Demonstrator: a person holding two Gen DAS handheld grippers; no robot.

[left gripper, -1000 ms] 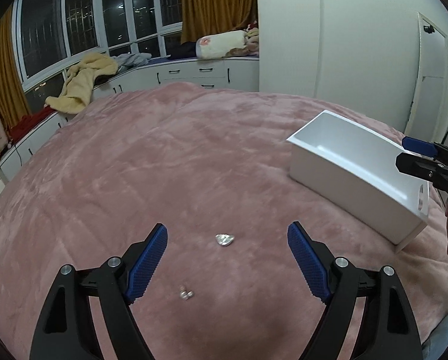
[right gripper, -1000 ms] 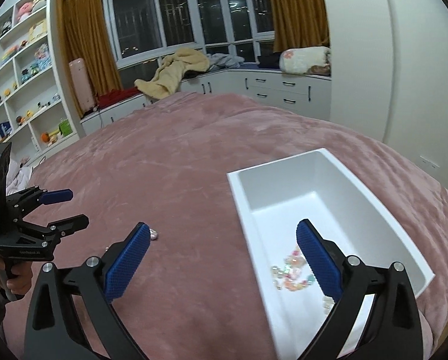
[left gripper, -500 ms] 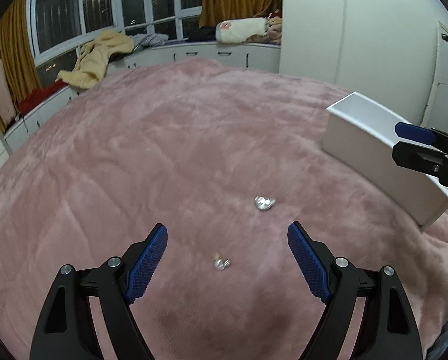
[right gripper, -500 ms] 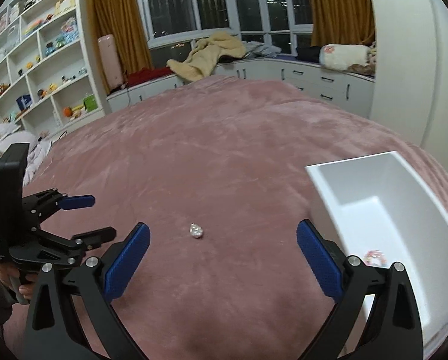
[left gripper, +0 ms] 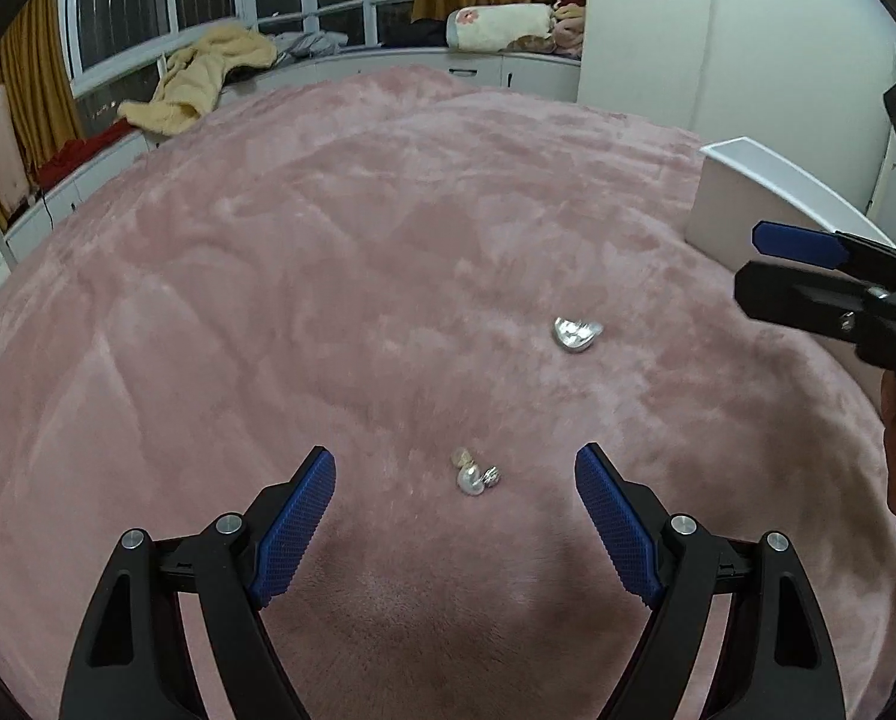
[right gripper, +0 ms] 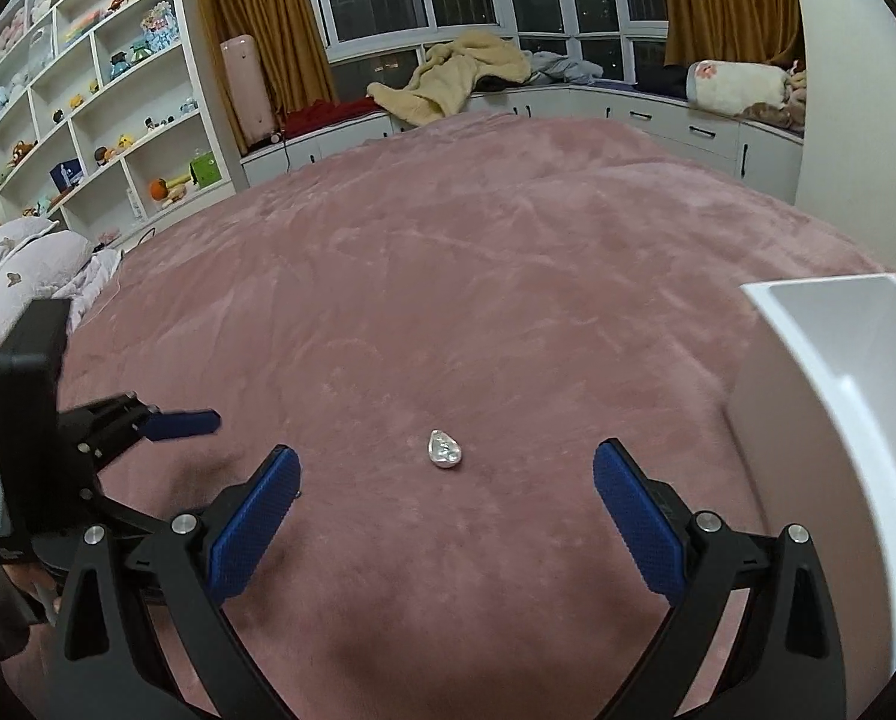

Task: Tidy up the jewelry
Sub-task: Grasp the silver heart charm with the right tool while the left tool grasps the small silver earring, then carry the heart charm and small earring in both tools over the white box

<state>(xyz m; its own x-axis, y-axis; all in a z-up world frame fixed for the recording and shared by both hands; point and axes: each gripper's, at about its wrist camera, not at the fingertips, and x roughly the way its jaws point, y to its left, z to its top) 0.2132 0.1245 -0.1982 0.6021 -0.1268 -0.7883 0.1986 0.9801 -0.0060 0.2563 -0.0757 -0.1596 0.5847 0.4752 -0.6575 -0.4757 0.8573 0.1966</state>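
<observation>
On the far left of the right wrist view we see a white shelf unit (right gripper: 88,96) filled with small toys, and below it some pale pillows (right gripper: 22,258) at the edge of the bed. A pink blanket (right gripper: 478,276) covers the whole bed and carries everything we work with.

Our left gripper (left gripper: 455,480) hovers low over the blanket with its two blue-padded fingers spread wide, and it holds nothing. Between its fingertips, a little ahead of them, lies a small pearl earring (left gripper: 474,476) on the blanket, not touched by either finger. Further ahead and to the right, well apart from it, lies a silver drop-shaped piece (left gripper: 576,334).

In the right wrist view this same silver piece (right gripper: 444,450) lies between the fingers of our right gripper (right gripper: 446,474), near the middle of the gap and touching neither pad. The right gripper is also wide open and has hold of nothing. The left gripper appears in this view at the left side (right gripper: 166,432), and we cannot see the pearl earring here.

At the right stands the white box (right gripper: 832,420) on the blanket, just beside the right finger of the right gripper. From this angle its inside is mostly hidden, so we cannot tell what lies in it. The left wrist view shows the box (left gripper: 742,204) behind the right gripper (left gripper: 808,276).
</observation>
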